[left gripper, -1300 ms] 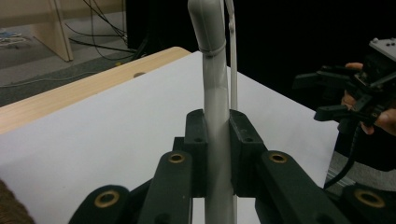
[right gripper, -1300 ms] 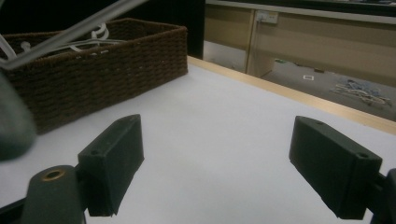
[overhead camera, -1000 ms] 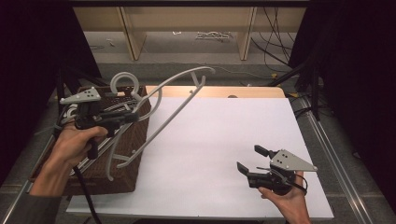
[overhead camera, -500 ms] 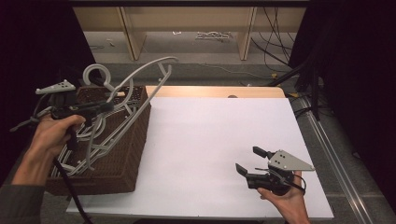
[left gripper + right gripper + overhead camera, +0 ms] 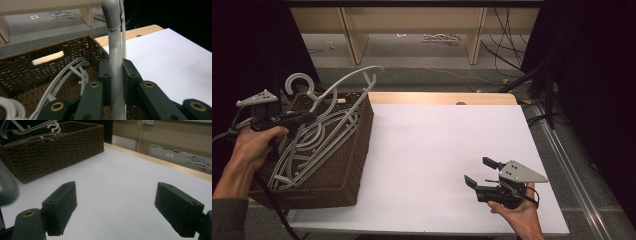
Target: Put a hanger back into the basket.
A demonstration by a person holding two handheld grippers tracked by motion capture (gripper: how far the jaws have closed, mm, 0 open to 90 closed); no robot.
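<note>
Left claw (image 5: 116,75) tight around grey hanger (image 5: 115,62) above basket (image 5: 357,150); right claw (image 5: 116,207) wide.

grey hanger (image 5: 332,107), brown woven basket (image 5: 347,165)

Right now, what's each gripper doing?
Left gripper: closed on a grey hanger over the wicker basket.
Right gripper: open, holding nothing.
</note>
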